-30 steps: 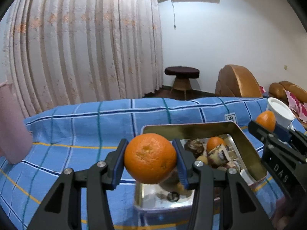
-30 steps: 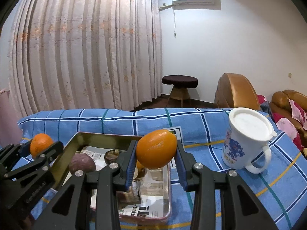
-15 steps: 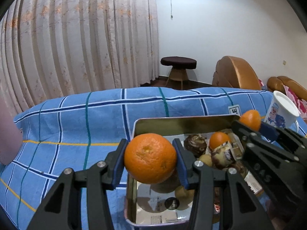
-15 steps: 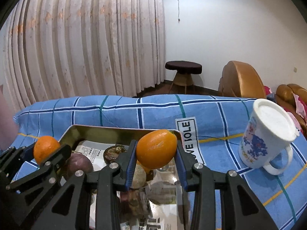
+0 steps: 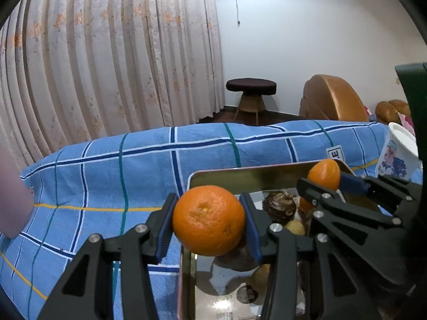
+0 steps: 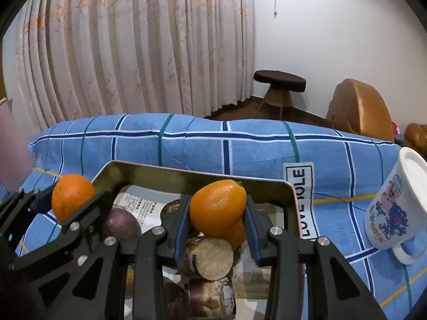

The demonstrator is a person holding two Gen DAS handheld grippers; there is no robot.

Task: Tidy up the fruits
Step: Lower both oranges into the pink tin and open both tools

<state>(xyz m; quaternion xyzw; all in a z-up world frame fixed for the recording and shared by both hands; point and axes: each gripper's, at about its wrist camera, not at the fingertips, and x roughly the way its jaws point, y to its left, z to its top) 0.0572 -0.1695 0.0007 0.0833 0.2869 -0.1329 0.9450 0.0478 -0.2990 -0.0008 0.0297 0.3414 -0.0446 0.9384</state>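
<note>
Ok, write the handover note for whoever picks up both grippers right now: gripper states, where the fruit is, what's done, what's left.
Left gripper: shut on a round orange, held above the tin tray's near-left edge.
Right gripper: shut on an oval orange, held over the tray's middle.
Tray sits on the blue checked cloth, already holding several fruits; a mug stands to its right.
Done: both oranges picked up.
Left: set both into the tray and release.

– That tray (image 6: 149, 172)?
– Shiny metal, mirror-like inside.
– And the oranges (image 5: 208, 220)?
– Dimpled, faintly glossy peel.
– The blue checked cloth (image 6: 197, 144)?
– Soft, matt towelling. The mug (image 6: 395, 210) looks like glazed ceramic.
</note>
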